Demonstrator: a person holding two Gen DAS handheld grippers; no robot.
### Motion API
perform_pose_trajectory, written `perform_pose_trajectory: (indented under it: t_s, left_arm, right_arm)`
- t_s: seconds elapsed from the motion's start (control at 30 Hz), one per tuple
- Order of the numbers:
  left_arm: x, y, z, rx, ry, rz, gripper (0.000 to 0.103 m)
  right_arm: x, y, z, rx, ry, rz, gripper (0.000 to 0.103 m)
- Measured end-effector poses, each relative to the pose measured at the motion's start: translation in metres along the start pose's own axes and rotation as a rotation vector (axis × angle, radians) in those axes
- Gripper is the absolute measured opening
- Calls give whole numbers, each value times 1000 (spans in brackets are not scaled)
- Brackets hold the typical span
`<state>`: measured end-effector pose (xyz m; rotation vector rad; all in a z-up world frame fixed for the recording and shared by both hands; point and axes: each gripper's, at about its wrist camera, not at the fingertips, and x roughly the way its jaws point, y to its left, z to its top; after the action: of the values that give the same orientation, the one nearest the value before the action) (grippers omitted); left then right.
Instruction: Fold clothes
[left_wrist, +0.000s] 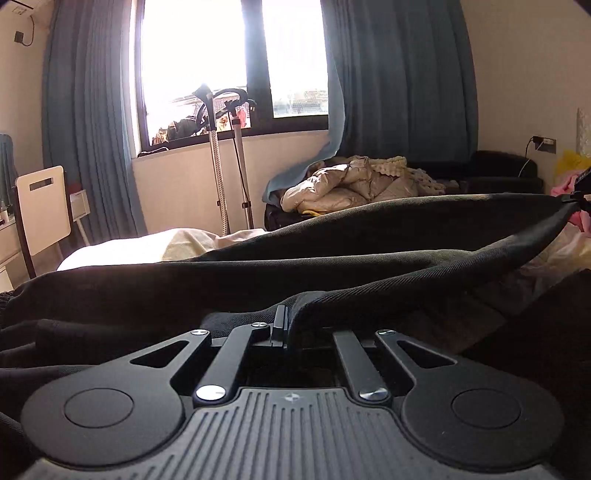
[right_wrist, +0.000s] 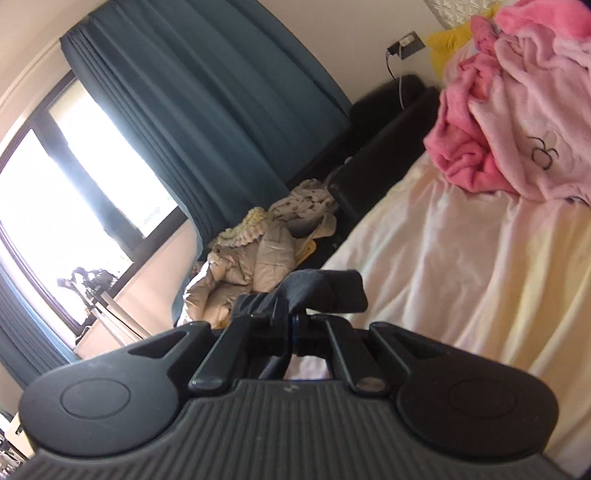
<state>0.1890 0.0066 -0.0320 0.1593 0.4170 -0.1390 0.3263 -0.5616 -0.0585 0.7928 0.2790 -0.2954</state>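
Garment, black (left_wrist: 332, 236): stretched lengthwise between left gripper (left_wrist: 279, 325) and right gripper (right_wrist: 291, 317), both clenched on opposite ends, above bed (right_wrist: 461, 266).

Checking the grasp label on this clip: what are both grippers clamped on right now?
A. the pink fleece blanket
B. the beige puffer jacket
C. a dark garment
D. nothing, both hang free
C: the left gripper pinches a fold of the dark garment, and the right gripper is shut on another corner of it; the pink blanket and puffer jacket lie untouched.
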Motion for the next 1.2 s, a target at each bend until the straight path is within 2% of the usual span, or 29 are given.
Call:
perform_pose_trajectory:
  t_s: [0.13,0.23,0.3,0.33,0.37,0.4,0.43,0.5,0.6,0.73,0.97,1.2]
  left_arm:
    - [16,-13,-17,84,65,25,5]
    - [25,-11,-23,59,108,26,6]
    - [23,-9,-22,43,106,29,7]
    - [20,-8,-22,24,110,23,10]
    - [18,-7,-21,5,114,16,15]
    - [16,-6,-20,-14,118,8,29]
    - [12,-5,-20,-33,119,-3,52]
    - [0,-5,-21,-63,108,-10,69]
    - [-19,-4,-21,-76,108,-11,74]
    - [-47,5,-19,-119,100,-19,79]
    - [-92,23,-16,-216,85,-5,83]
    - [-117,44,0,-158,44,68,83]
  right_arm:
    - [8,-72,-47,85,149,-159,3]
    - [4,-87,-62,120,151,-144,4]
    - [3,-76,-58,65,173,-159,14]
    - [0,-68,-53,17,183,-172,19]
    - [-2,-60,-49,-30,192,-185,31]
    - [-7,-52,-46,-81,197,-197,43]
    - [-16,-44,-45,-136,196,-207,47]
    - [-34,-28,-47,-251,199,-218,49]
    - [-68,-6,-57,-383,190,-212,49]
    - [-128,16,-82,-455,175,-151,48]
    - [-219,41,-115,-444,145,-58,48]
    - [-296,37,-137,-469,94,-38,49]
